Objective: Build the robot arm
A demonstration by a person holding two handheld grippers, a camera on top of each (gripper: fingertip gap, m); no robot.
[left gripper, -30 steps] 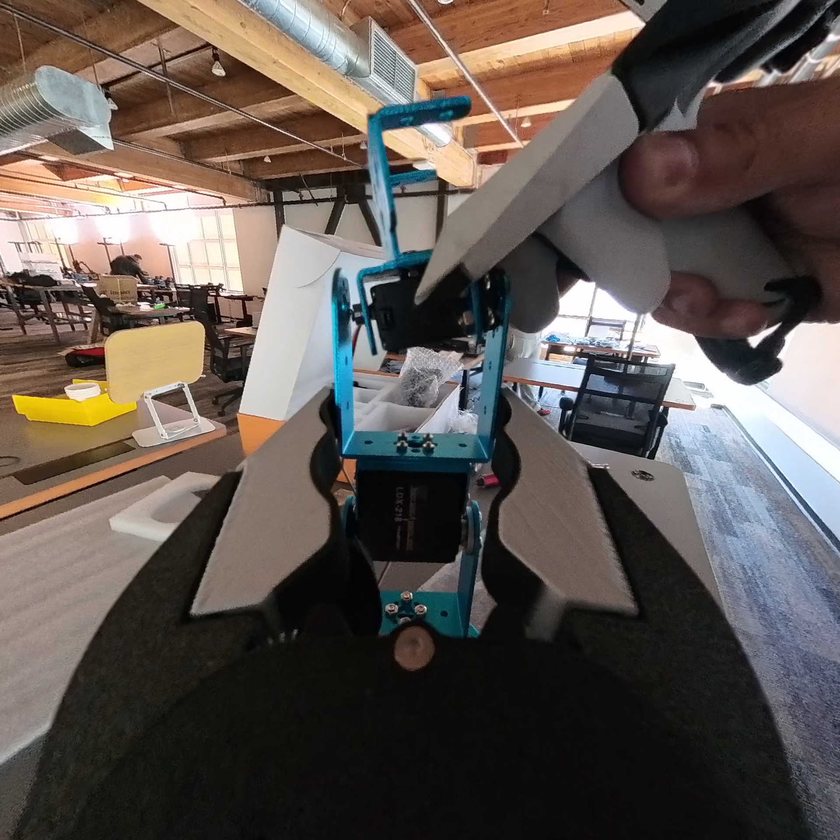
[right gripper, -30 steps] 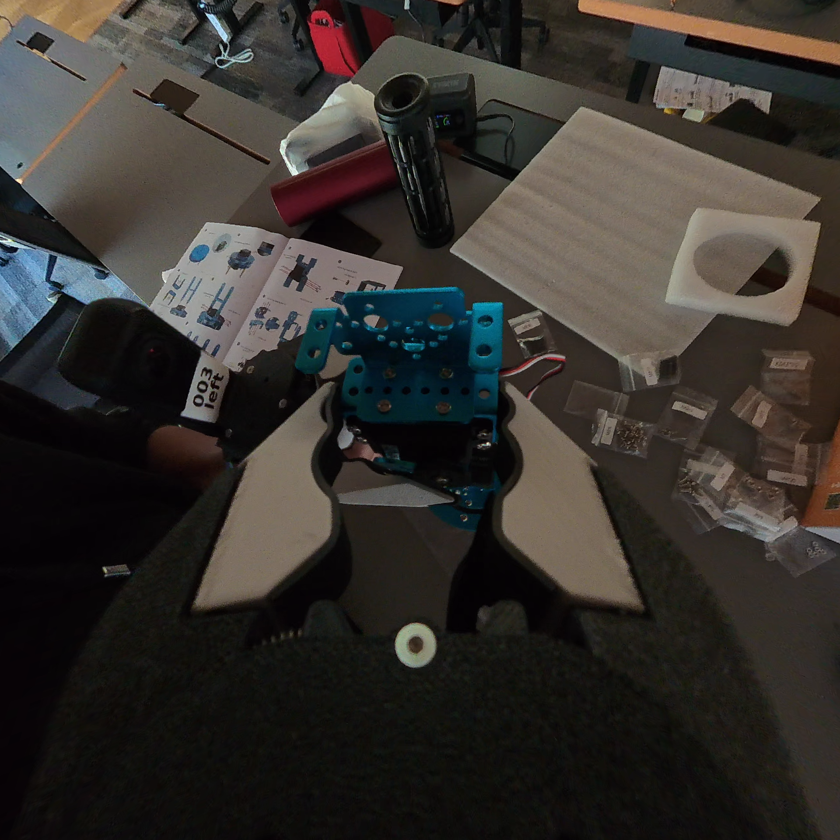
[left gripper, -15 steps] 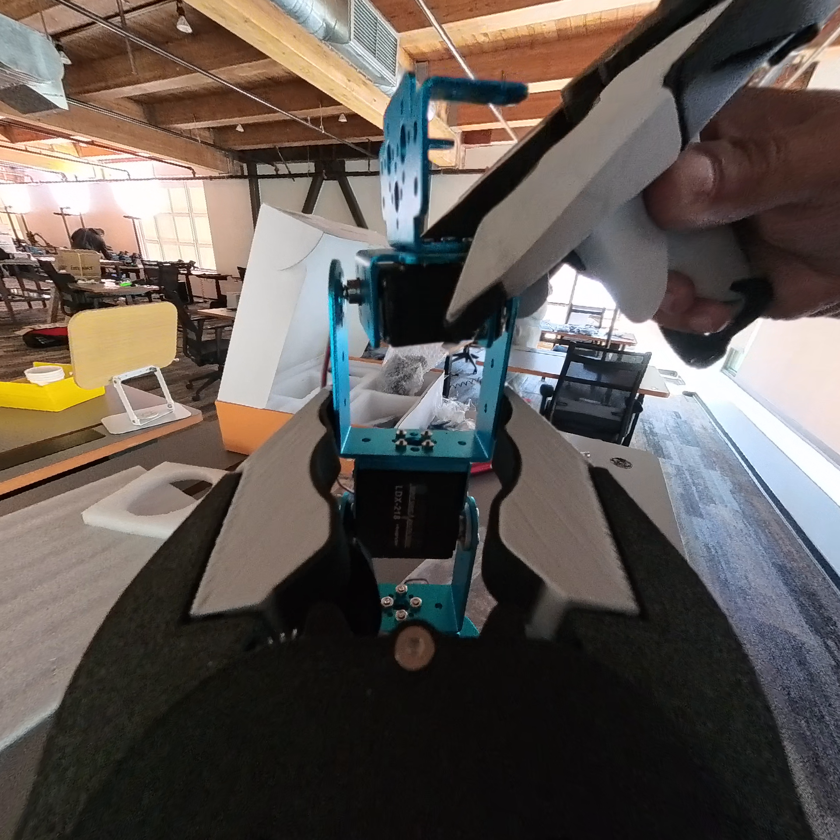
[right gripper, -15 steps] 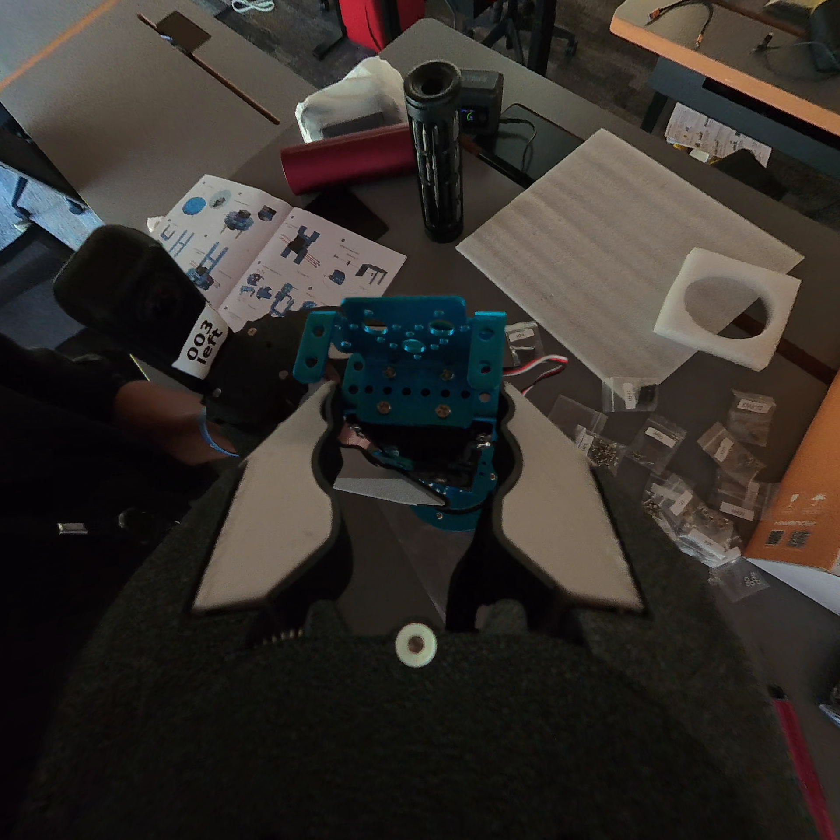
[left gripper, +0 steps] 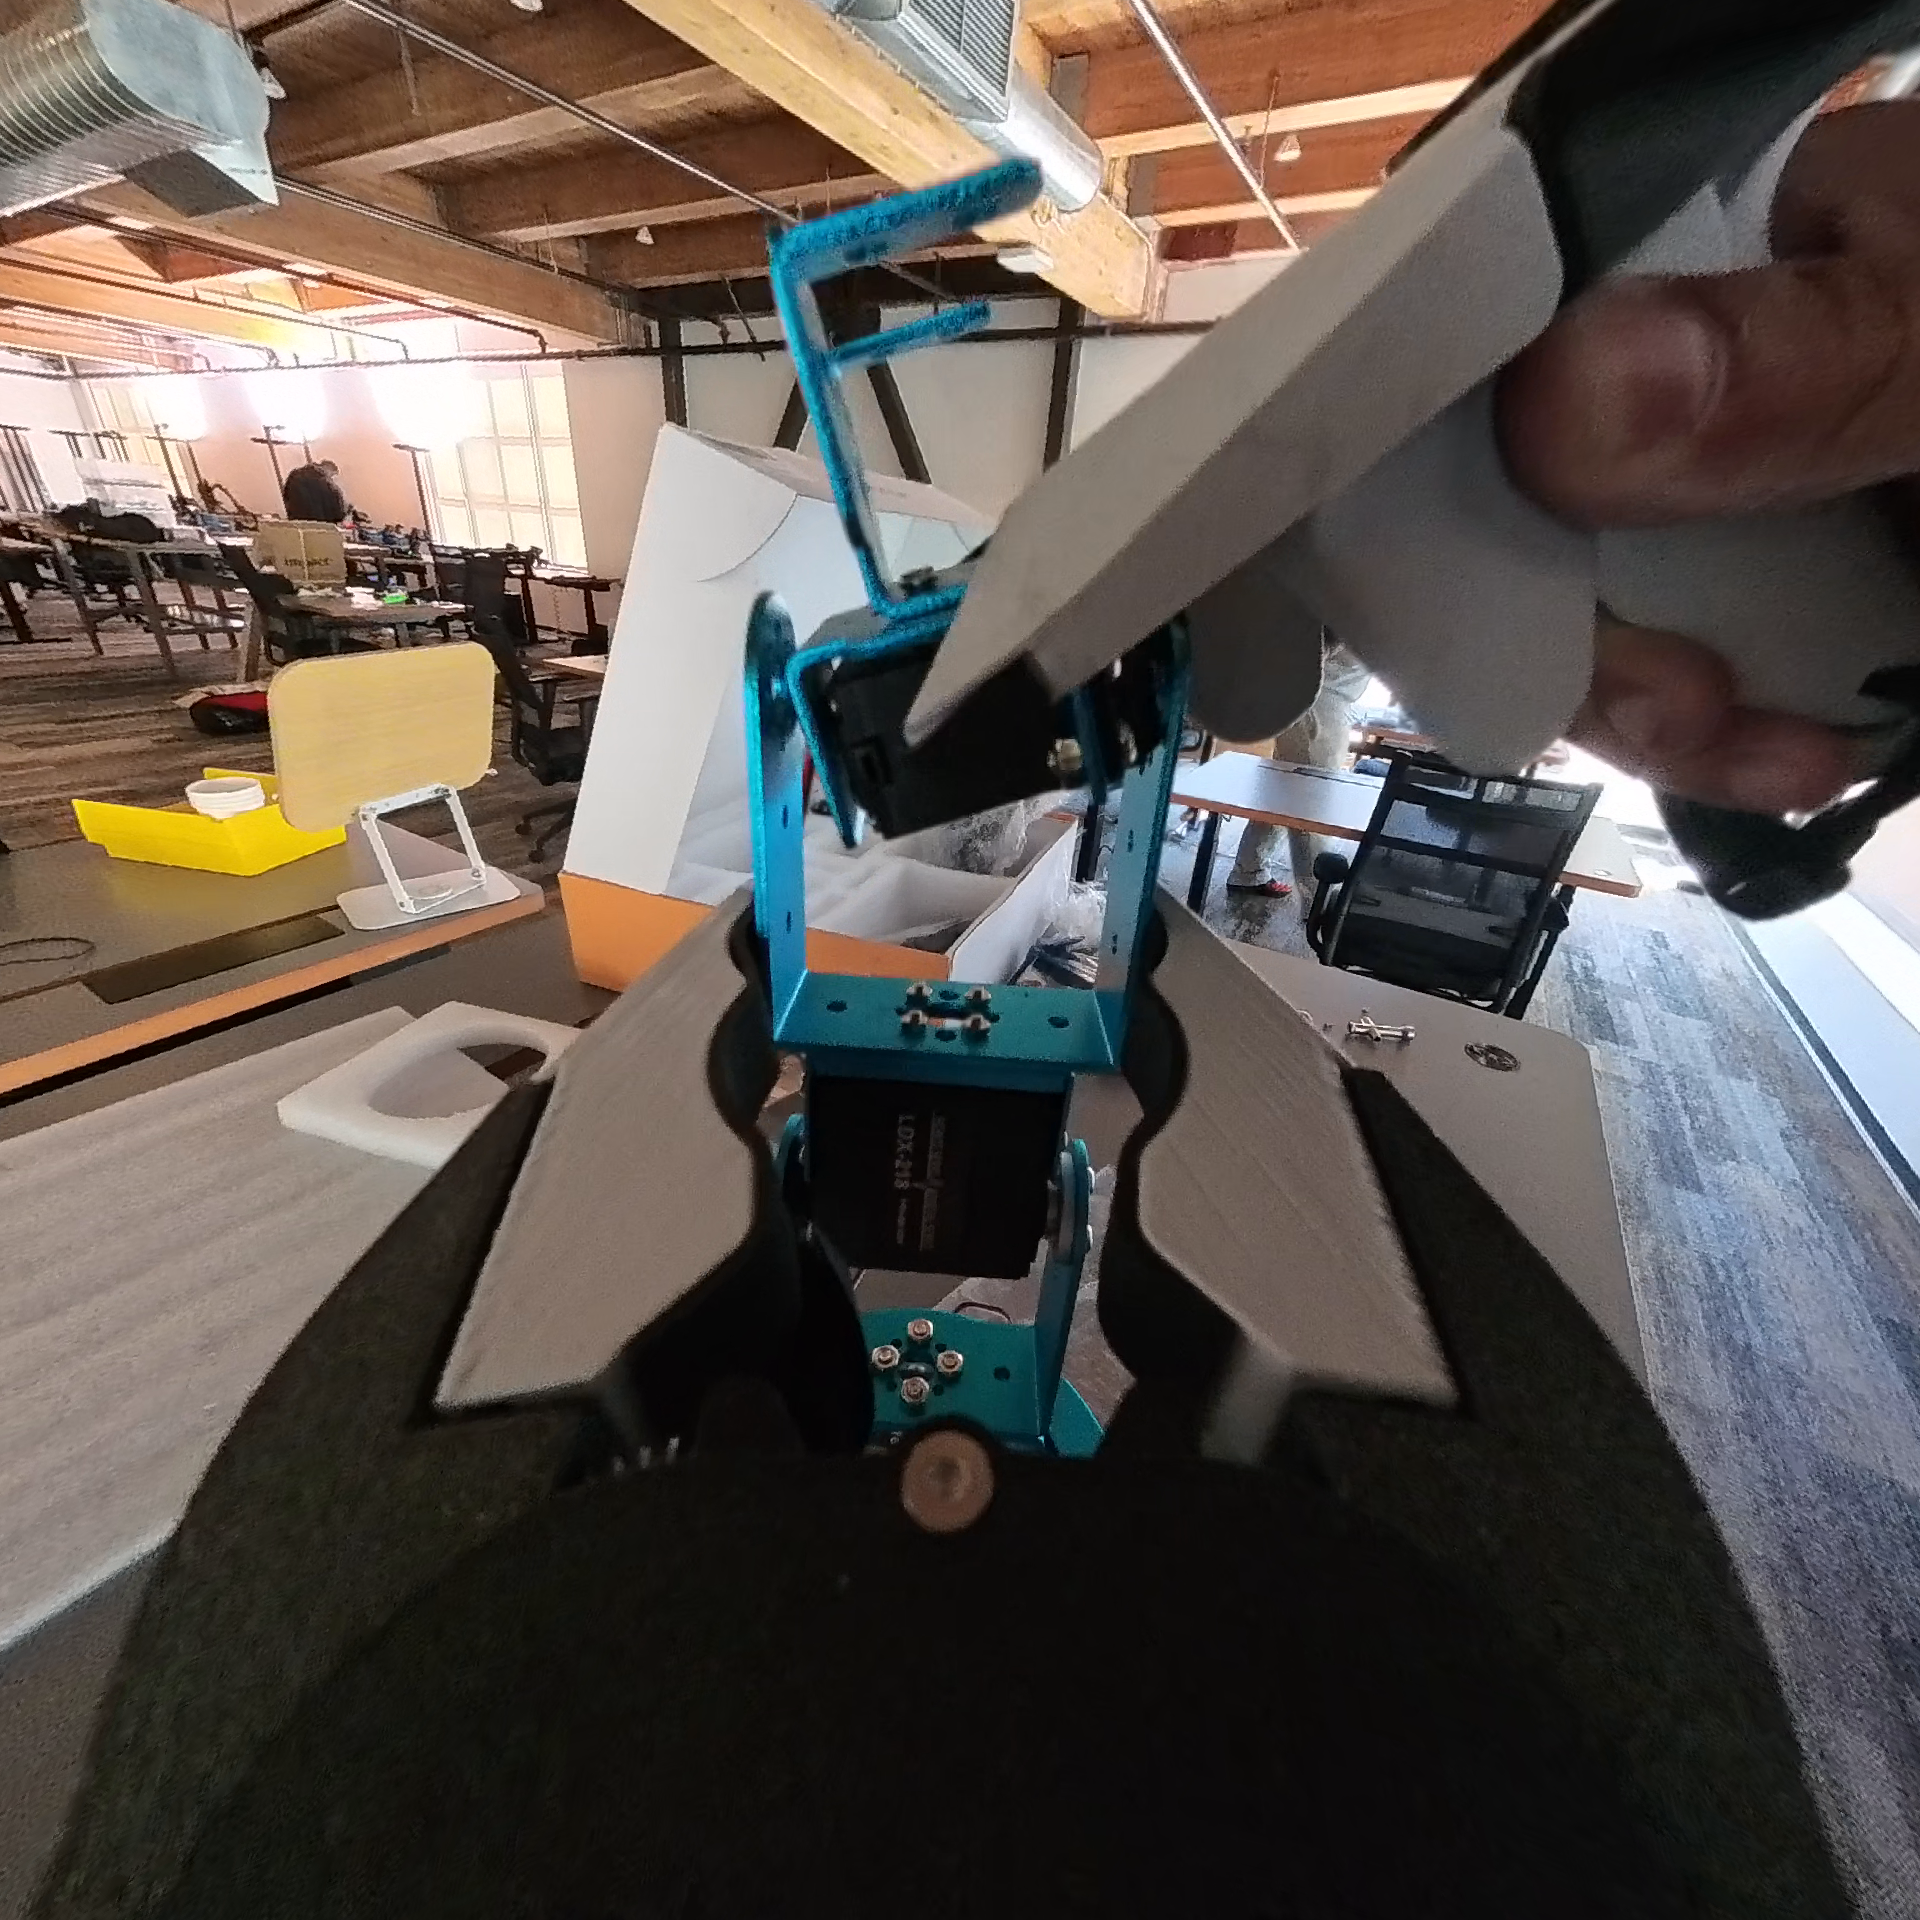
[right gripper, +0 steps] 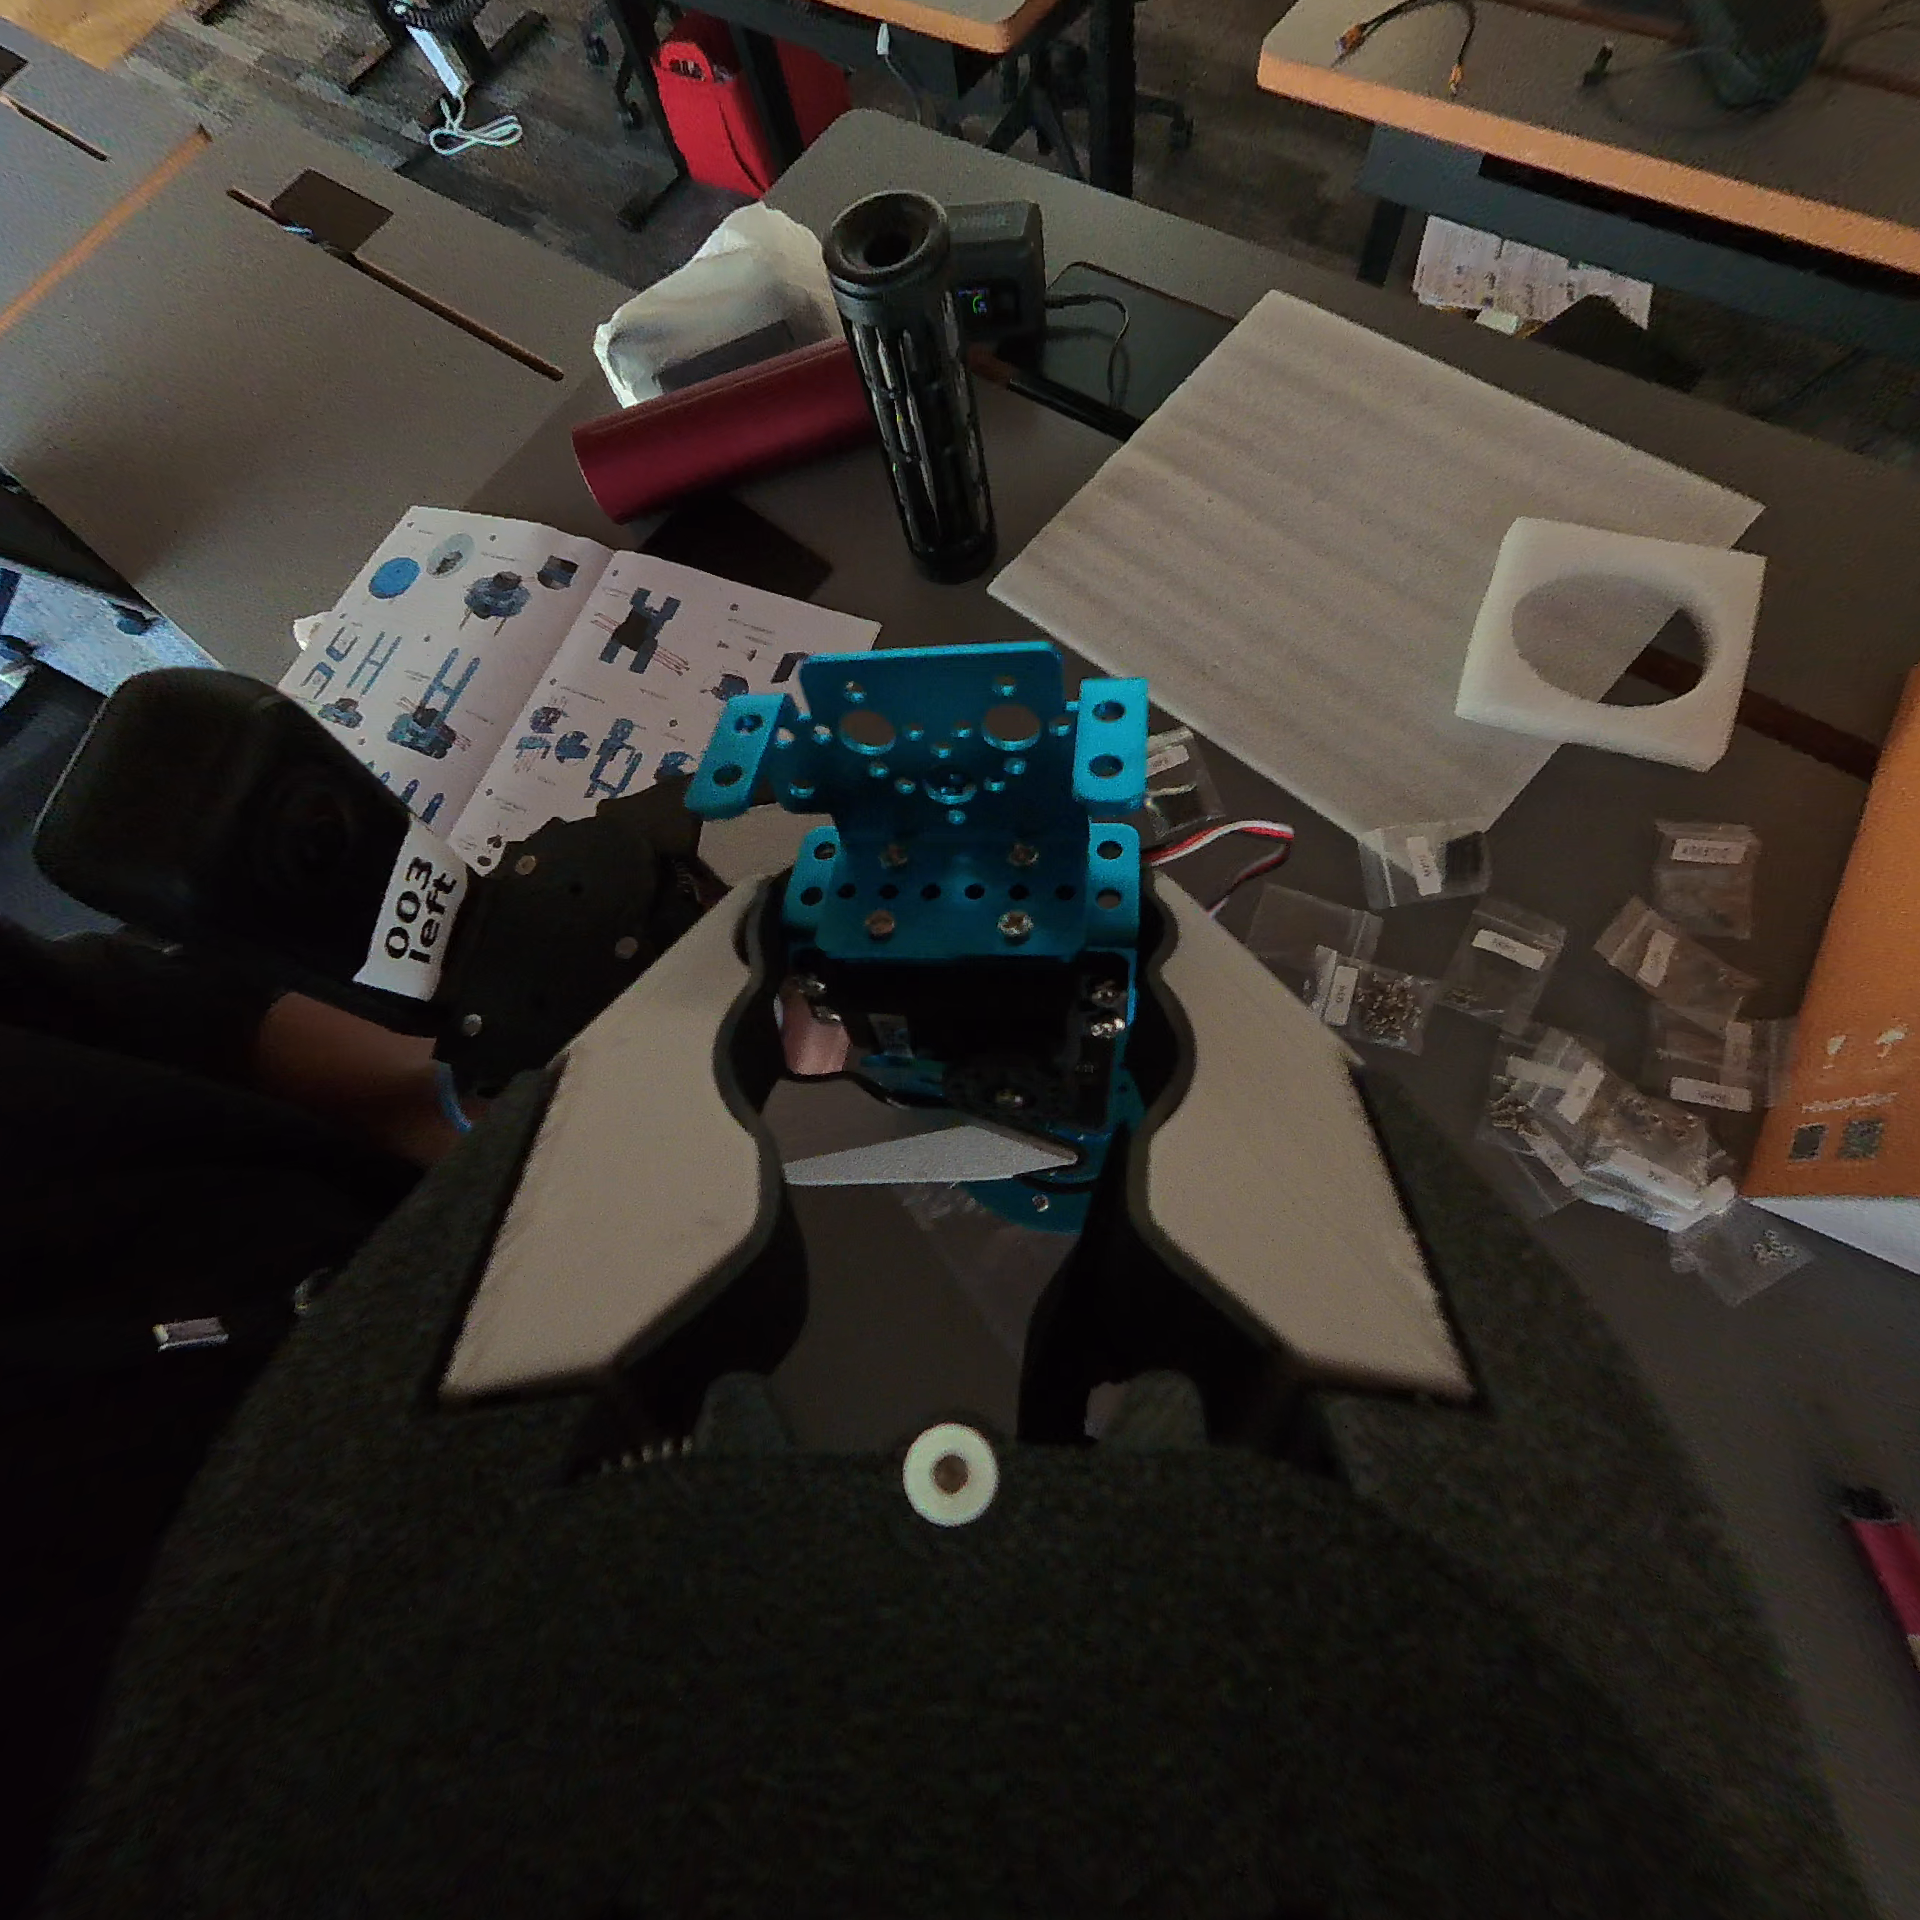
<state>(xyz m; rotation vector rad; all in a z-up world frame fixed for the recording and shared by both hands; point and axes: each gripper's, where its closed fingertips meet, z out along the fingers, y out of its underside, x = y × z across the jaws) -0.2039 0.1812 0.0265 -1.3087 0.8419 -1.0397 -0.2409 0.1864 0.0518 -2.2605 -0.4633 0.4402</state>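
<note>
A blue metal bracket arm with two black servos stands on the dark table. My left gripper [left gripper: 945, 925] is shut on its lower U-bracket [left gripper: 945, 1023], just above the lower servo [left gripper: 935, 1174]. My right gripper [right gripper: 954, 894] comes down from above and is shut on the upper servo [right gripper: 956, 1003]. In the left wrist view one right finger [left gripper: 1195, 499] lies across that servo [left gripper: 883, 727], with a hand [left gripper: 1714, 416] behind it. The perforated top bracket [right gripper: 935, 769] sticks up beyond my right fingertips and leans over in the left wrist view [left gripper: 831, 416]. The left gripper's body [right gripper: 582, 935] shows at left.
On the table lie an open instruction booklet [right gripper: 582, 665], a black perforated cylinder [right gripper: 914, 384], a red tube [right gripper: 717, 436], a foam sheet [right gripper: 1351, 540], a foam block with a round hole [right gripper: 1621, 644] and several small bags of screws [right gripper: 1558, 1039]. An orange box [right gripper: 1849, 987] stands at right. My right fingertips sit around 4 cm from my left ones.
The right gripper has swung the upper servo and top bracket on the joint: upright half a second ago, they now lean over. The left gripper keeps its hold on the lower bracket.
</note>
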